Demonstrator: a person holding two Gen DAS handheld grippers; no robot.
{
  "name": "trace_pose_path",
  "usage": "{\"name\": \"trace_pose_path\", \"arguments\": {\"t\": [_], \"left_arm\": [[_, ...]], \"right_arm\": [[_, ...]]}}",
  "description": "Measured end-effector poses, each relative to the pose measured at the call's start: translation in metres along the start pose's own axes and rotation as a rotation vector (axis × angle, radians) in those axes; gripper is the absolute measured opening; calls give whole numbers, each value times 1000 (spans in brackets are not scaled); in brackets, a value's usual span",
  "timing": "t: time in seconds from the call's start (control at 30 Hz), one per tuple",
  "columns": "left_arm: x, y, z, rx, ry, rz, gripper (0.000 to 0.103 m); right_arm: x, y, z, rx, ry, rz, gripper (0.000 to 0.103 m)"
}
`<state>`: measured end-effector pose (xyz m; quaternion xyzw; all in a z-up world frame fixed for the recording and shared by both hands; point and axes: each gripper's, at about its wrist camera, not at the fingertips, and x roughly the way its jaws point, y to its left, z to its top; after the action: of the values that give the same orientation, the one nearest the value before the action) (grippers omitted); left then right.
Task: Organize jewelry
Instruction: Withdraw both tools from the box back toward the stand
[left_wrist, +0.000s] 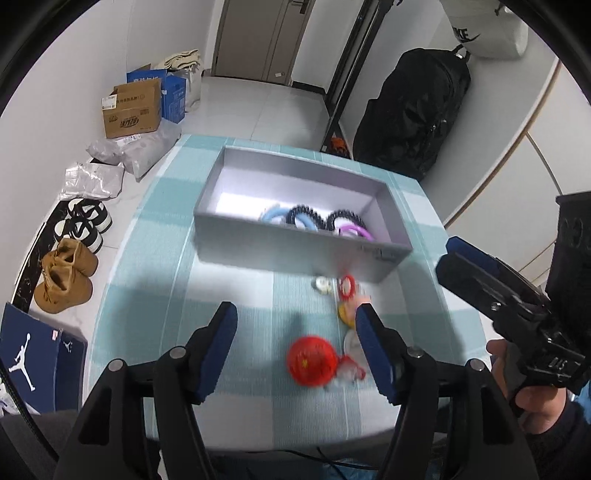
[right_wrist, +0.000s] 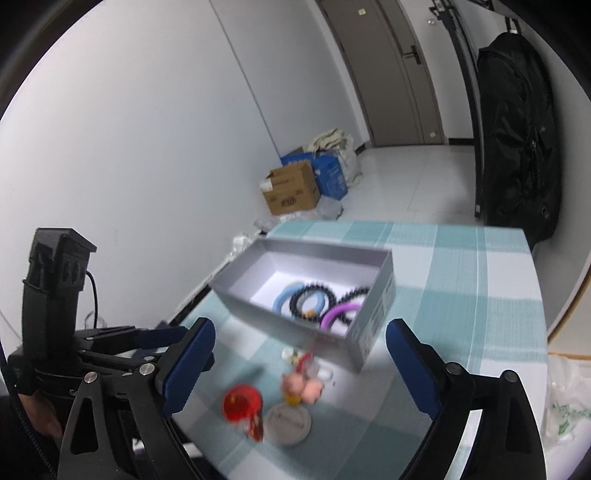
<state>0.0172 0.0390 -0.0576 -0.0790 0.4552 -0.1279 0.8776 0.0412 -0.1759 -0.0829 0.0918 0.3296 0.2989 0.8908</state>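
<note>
Left wrist view: a white bag hung high on the right reads "NIKE", and a blue shoebox lid on the floor carries the white Jumpman figure. On the checked tablecloth a grey box holds a light blue bracelet, two black beaded bracelets and a purple one. The left gripper hangs above the cloth, jaws spread and empty; a blurred red round charm lies between them, a small red ring near the box.

Right wrist view: the right gripper is likewise spread wide, holding nothing. Below it lie the red charm, pink figures and a grey disc, just outside the grey box. A cardboard carton bears print too blurred to read.
</note>
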Motion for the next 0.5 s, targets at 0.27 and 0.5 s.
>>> {"name": "trace_pose_path", "arguments": {"t": [0.27, 0.5], "left_arm": [[-8, 11, -6, -54, -27, 35, 62], [-10, 14, -13, -69, -25, 57, 68]], "right_arm": [[3, 22, -25, -90, 107, -14, 94], [14, 36, -44, -154, 208, 36, 94]]}}
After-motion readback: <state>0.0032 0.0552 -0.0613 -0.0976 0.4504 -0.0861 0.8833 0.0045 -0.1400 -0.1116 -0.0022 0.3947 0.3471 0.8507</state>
